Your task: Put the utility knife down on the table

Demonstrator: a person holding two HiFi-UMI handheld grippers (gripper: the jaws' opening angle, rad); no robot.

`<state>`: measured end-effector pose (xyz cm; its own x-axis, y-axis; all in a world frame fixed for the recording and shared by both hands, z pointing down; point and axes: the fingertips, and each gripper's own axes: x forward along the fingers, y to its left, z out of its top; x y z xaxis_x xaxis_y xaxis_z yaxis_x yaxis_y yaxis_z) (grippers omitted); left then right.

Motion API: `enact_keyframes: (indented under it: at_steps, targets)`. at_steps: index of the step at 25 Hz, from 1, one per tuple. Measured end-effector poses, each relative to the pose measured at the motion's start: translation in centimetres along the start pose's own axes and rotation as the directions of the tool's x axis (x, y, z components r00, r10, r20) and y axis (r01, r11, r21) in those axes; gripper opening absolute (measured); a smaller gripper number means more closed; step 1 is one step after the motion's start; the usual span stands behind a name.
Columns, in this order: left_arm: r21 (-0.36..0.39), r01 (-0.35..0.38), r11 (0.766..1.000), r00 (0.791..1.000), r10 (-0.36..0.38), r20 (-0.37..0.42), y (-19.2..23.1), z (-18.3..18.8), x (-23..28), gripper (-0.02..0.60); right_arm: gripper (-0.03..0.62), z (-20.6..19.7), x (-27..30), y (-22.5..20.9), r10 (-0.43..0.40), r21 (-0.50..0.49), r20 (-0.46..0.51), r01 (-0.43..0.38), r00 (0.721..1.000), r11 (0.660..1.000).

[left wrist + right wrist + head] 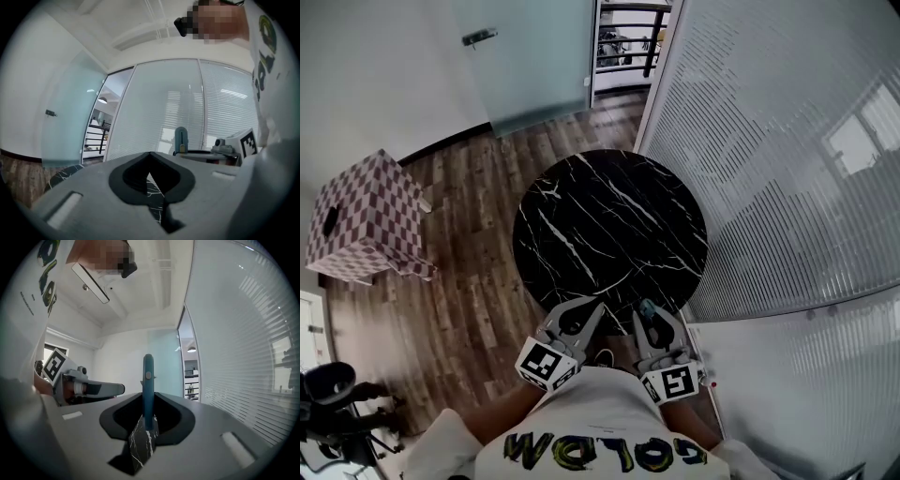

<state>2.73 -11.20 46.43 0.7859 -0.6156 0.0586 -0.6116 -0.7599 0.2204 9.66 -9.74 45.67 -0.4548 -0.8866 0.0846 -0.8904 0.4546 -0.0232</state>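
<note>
My right gripper [649,317] is shut on a teal utility knife [647,310], just over the near rim of the round black marble table [609,220]. In the right gripper view the knife [148,385] stands upright between the jaws of that gripper [148,420], its upper end sticking out above them. My left gripper [594,307] hangs beside it to the left, jaws together with nothing in them. The left gripper view shows its own tips [150,155] meeting, with the knife [181,139] off to the right. A strip of marble table [142,446] shows below the jaws.
A pink and white checkered box [366,220] stands on the wooden floor at the left. A frosted glass door [534,56] is beyond the table. A glass wall with blinds [787,141] runs close along the table's right side. Dark equipment [328,403] sits at the lower left.
</note>
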Motion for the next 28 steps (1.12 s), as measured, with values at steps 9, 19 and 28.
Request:
enact_keyframes:
  at_steps: [9, 19, 28]
  targets:
    - [-0.012, 0.002, 1.0, 0.999, -0.002, -0.054, 0.7, -2.8, 1.0, 0.0, 0.074, -3.5, 0.4, -0.7, -0.004, 0.006, -0.061, 0.005, 0.998, 1.0]
    - [-0.012, -0.007, 1.0, 0.993, 0.005, -0.115, 2.2, -6.8, 1.8, 0.0, 0.074, -7.8, 1.1, -1.4, 0.0, -0.009, -0.151, -0.002, 0.989, 1.0]
    - [-0.044, -0.033, 0.998, 0.987, 0.025, -0.16, 3.5, -10.4, 1.4, 0.002, 0.074, -11.2, 1.5, -2.0, -0.002, 0.004, -0.216, 0.003, 0.976, 1.0]
